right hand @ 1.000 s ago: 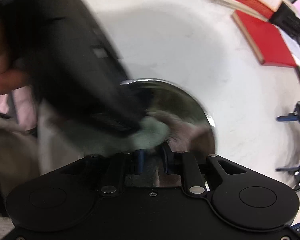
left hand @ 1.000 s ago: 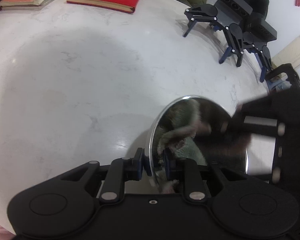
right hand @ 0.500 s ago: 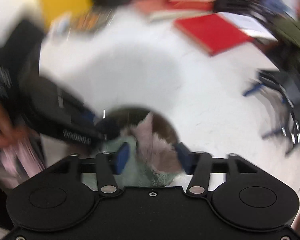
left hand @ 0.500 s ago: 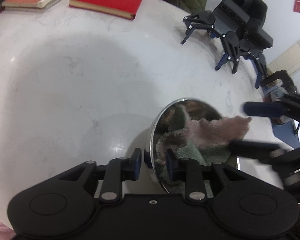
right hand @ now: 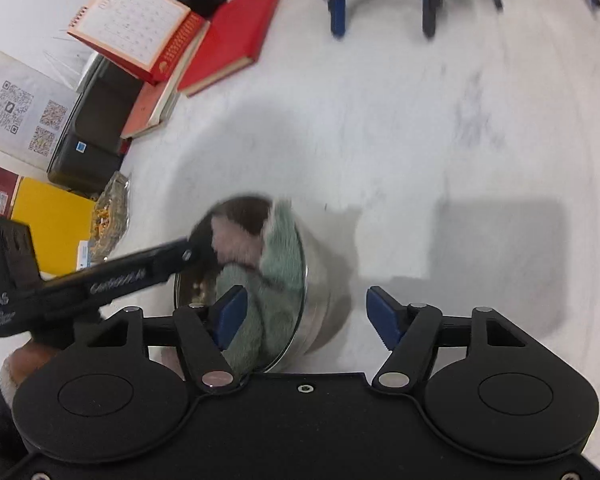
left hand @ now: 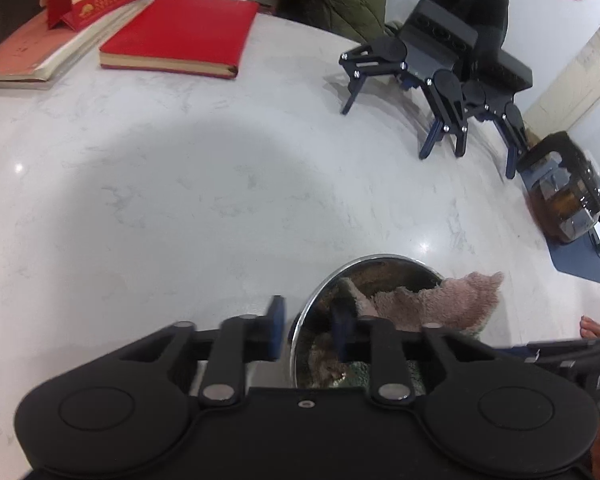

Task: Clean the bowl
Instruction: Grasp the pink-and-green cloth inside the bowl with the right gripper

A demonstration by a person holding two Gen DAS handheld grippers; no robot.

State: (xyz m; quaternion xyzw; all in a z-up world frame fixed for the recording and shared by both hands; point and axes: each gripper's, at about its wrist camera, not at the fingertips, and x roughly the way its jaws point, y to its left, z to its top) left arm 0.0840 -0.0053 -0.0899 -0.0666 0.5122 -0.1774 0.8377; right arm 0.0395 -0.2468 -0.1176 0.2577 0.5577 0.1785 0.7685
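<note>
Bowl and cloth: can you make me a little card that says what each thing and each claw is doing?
bowl: shiny metal, tipped up on its side on the table
cloth: pink and green, stuffed in the bowl, one pink corner poking over the rim
left claw: closing on the bowl's rim, one finger outside, one inside
right claw: wide apart and closing, bowl and cloth showing between its fingers, nothing pinched
also there: red book at the far edge
</note>
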